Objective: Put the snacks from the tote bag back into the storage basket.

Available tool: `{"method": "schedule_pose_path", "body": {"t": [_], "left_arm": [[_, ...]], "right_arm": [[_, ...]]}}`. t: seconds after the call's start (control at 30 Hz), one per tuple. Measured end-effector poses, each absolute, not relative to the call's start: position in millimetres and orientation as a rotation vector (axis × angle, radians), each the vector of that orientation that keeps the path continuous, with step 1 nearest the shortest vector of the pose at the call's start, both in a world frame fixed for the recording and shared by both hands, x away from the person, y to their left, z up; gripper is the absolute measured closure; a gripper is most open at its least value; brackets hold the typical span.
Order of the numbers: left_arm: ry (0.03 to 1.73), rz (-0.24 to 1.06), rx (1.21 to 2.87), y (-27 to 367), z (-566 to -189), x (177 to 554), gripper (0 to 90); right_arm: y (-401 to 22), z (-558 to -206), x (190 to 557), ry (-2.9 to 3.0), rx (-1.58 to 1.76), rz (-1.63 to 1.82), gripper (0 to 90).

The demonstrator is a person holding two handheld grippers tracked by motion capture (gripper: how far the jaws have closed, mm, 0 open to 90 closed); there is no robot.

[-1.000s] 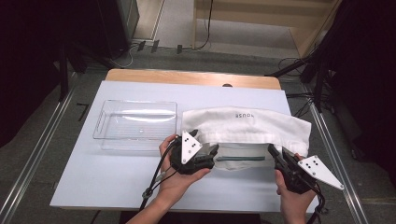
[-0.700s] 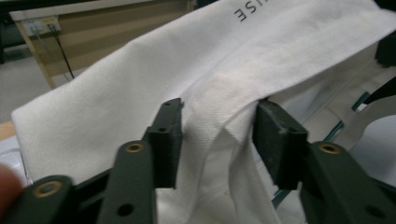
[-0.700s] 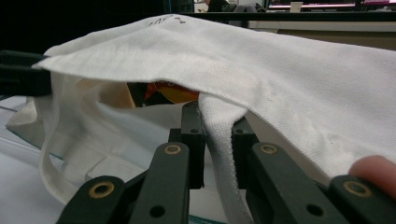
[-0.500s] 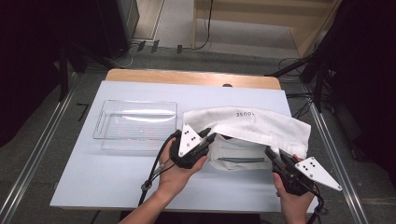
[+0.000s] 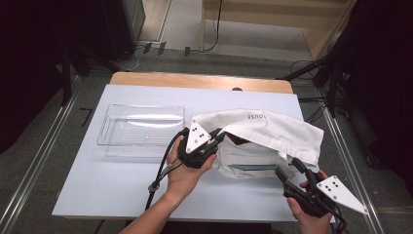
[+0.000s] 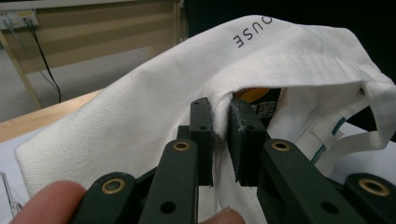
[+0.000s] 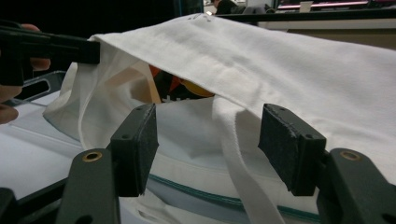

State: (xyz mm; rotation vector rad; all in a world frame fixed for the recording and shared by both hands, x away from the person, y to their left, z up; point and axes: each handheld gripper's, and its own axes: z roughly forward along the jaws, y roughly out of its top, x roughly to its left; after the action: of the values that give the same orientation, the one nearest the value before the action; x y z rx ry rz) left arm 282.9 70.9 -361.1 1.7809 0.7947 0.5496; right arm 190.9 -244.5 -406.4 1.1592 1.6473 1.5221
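— Since a second ago the upper flap of the white cloth bag [image 5: 265, 131] has come up off the desk [image 5: 122, 185]; it lay flat then and now arches over an open mouth.

— Which claw is doing that?

— Left claw [image 5: 217, 138]. Its jaws have just been closing, and in the left gripper view the pads are pressed onto the bag's hem [image 6: 219, 140], pinching the cloth between them.

— And the right claw [image 5: 291, 171]?

— Its jaws have just been opening. In the right gripper view they stand spread, with a white strap [image 7: 243, 172] of the bag running between them, and neither pad presses on it. A second ago it sat at the bag's near right edge, and it sits there now too.

— Where's the bag itself?

— Right of centre on the desk, just beside the clear plastic tray [image 5: 141, 130], which lies to its left. Something orange and black [image 7: 187, 86] sits inside the mouth, too shadowed to name.
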Motion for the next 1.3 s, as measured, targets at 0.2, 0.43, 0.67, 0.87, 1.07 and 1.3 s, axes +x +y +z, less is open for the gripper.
{"method": "schedule_pose_path", "body": {"t": [0.2, 0.43, 0.67, 0.87, 1.07, 1.3], "left_arm": [[0.795, 0.548, 1.778, 70, -361, 285, 81.2], [0.797, 0.537, 1.772, 66, -359, 285, 81.0], [0.799, 0.53, 1.772, 66, -358, 286, 80.9], [0.807, 0.509, 1.772, 66, -358, 288, 80.7], [0.81, 0.496, 1.77, 65, -356, 288, 80.7], [0.81, 0.486, 1.769, 65, -354, 290, 80.7]], "right_arm": [[-234, -399, 183, 1.687, 1.082, 1.594, 43.1], [-197, -403, 201, 1.77, 1.048, 1.552, 46.0], [-175, -410, 225, 1.774, 1.09, 1.498, 41.4], [-160, -410, 241, 1.749, 1.096, 1.446, 32.7], [-148, -417, 253, 1.745, 1.108, 1.386, 29.4], [-138, -425, 253, 1.774, 1.062, 1.225, 57.4]]}}
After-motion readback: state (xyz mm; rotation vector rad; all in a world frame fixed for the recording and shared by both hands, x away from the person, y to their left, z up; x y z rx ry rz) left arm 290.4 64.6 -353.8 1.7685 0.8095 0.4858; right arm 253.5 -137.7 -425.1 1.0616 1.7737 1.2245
